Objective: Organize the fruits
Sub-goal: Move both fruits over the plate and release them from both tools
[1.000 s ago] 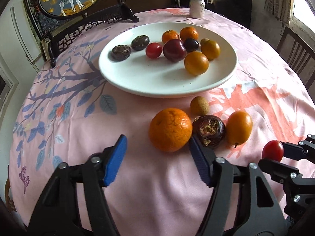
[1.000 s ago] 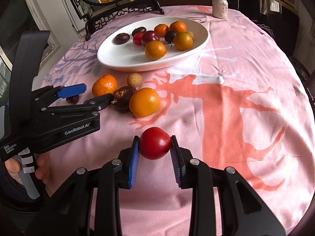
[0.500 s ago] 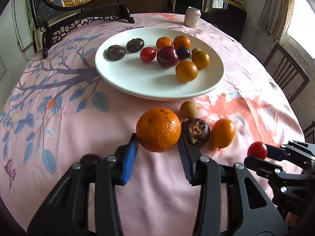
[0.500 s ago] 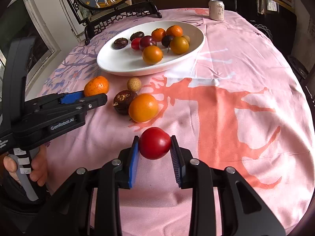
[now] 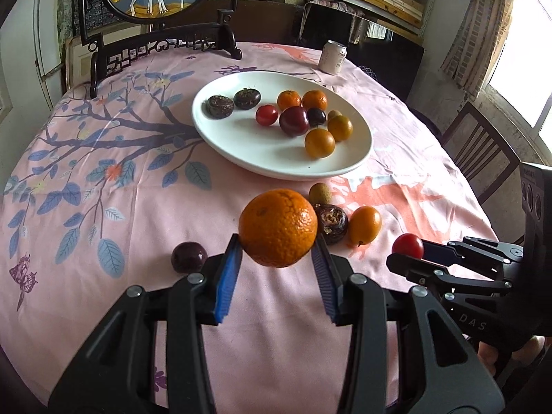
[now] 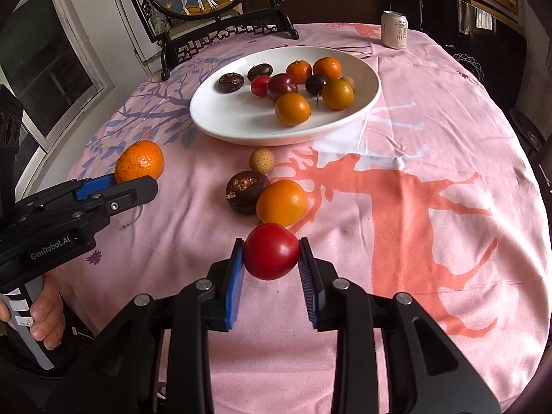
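My left gripper [image 5: 277, 258] is shut on a large orange mandarin [image 5: 278, 227] and holds it above the pink tablecloth; it also shows in the right wrist view [image 6: 139, 162]. My right gripper [image 6: 270, 258] is shut on a red tomato [image 6: 270, 251], also seen in the left wrist view [image 5: 407, 245]. A white plate [image 5: 241, 145] farther back holds several fruits. In front of the plate lie a longan [image 6: 261, 160], a dark passion fruit [image 6: 245, 191] and an orange fruit [image 6: 282, 202].
A dark plum [image 5: 188, 257] lies on the cloth left of my left gripper. A drink can [image 6: 394, 29] stands at the table's far side. A framed deer screen [image 5: 162, 10] stands behind the plate. A wooden chair [image 5: 479, 148] is at the right.
My left gripper closed on the mandarin and lifted it off the cloth. The right gripper keeps holding the tomato, raised slightly.
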The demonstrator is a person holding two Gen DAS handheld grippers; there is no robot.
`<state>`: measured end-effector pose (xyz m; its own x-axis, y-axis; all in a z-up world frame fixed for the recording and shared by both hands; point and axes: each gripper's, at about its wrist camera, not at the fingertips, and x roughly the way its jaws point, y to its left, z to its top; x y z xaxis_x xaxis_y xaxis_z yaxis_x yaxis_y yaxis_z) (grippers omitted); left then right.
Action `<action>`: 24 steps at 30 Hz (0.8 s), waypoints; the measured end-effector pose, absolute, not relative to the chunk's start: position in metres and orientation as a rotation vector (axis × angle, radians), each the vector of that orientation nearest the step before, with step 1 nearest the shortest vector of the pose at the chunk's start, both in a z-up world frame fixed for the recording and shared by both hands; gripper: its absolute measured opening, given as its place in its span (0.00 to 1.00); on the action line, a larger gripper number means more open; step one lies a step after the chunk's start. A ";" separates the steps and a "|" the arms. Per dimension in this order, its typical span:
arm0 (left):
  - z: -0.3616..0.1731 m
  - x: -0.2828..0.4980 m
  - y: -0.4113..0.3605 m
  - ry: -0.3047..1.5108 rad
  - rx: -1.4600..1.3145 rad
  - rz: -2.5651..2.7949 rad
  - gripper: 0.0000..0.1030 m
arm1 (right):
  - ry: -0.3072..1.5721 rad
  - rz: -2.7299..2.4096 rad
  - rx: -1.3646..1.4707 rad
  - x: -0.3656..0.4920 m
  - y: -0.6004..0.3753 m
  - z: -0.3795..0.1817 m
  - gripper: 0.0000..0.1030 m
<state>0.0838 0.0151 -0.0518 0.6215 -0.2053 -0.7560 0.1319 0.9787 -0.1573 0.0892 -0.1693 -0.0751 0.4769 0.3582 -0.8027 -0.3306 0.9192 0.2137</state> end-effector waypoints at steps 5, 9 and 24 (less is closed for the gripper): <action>-0.042 0.104 0.017 0.882 -0.081 -0.187 0.41 | 0.969 0.426 0.018 0.104 -0.166 -0.066 0.30; -0.033 0.145 0.018 0.888 -0.051 -0.165 0.41 | 0.909 0.408 -0.019 0.138 -0.166 -0.045 0.30; -0.054 0.270 0.023 0.996 -0.052 -0.080 0.42 | 0.961 0.364 -0.093 0.275 -0.136 -0.065 0.30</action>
<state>0.2702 0.0227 -0.0536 0.5413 -0.0914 -0.8359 0.0438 0.9958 -0.0805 0.2747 -0.1361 -0.0652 0.5172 0.2617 -0.8149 -0.3437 0.9355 0.0822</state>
